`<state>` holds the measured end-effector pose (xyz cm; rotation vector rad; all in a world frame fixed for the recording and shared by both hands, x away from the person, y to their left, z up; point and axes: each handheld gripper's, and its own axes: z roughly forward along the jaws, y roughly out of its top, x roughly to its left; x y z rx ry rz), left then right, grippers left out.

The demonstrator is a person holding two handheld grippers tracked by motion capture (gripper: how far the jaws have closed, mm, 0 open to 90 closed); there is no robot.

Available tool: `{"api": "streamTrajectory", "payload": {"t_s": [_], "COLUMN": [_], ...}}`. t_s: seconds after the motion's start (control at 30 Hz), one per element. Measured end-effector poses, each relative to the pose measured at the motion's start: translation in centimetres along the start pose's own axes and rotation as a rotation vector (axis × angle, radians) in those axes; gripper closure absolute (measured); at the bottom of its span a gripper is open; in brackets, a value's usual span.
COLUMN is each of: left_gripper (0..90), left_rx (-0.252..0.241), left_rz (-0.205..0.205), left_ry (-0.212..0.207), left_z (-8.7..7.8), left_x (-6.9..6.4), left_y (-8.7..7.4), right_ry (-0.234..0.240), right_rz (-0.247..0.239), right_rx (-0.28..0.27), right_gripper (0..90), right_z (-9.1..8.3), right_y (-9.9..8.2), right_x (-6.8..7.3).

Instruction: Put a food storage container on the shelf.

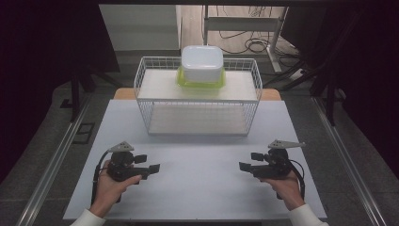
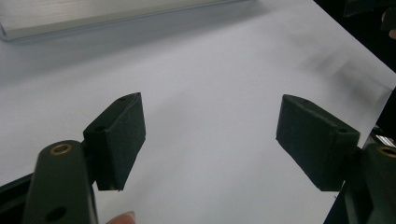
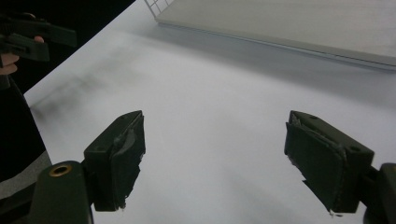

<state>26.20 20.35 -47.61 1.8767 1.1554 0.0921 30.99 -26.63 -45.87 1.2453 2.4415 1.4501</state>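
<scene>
Fingers of the left gripper [image 2: 210,140] spread wide apart, bare white tabletop between the 2 black pads, nothing clamped. Same on the right gripper [image 3: 212,161]: pads standing well apart, nothing between them but table surface, foam on both pads looking worn and ragged at the edges.

From the high view, left gripper [image 1: 151,168] held low over the near left part of the white table [image 1: 197,188], pointing inward toward the middle; right gripper [image 1: 244,165] low over the near right part, pointing inward as well, so the 2 face each other with a broad stretch of bare table between. Each carried in 1 hand, left hand [image 1: 113,183] and right hand [image 1: 282,184], white sleeves entering from the bottom edge. Grey three-cornered plate on top of each gripper, black cable trailing back along each wrist.

Nearest things to both: a white wire rack [image 1: 197,96] standing at the far middle of the table, well apart from either gripper, with 2 pale shelves. On its upper shelf, toward the back and a little right of centre, a white tub [image 1: 202,62] sitting upside down, possibly, on a yellow-green lid [image 1: 200,83]; hard to tell at this distance which part is base and which is cover. Lower shelf bare.

Corner of the rack's lower shelf [image 3: 289,23] visible at the top of the right gripper view; a pale edge of it [image 2: 107,16] also across the top of the left gripper view. Other gripper seen small and dark at the upper left of the right gripper view [image 3: 32,35].
</scene>
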Motion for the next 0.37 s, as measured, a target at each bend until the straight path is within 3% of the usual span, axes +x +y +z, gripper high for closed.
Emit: {"api": "streamTrajectory", "payload": {"t_s": [0.37], "left_gripper": [23.0], "left_rx": [-0.005], "left_rz": [-0.004], "left_ry": [0.017], "left_z": [0.08], "left_x": [0.36], "left_y": [-0.12], "right_ry": [-0.003], "right_rz": [-0.005], "right_rx": [-0.005], "right_gripper": [16.5], "right_z": [0.14], "right_y": [-0.22], "right_x": [-0.09]}}
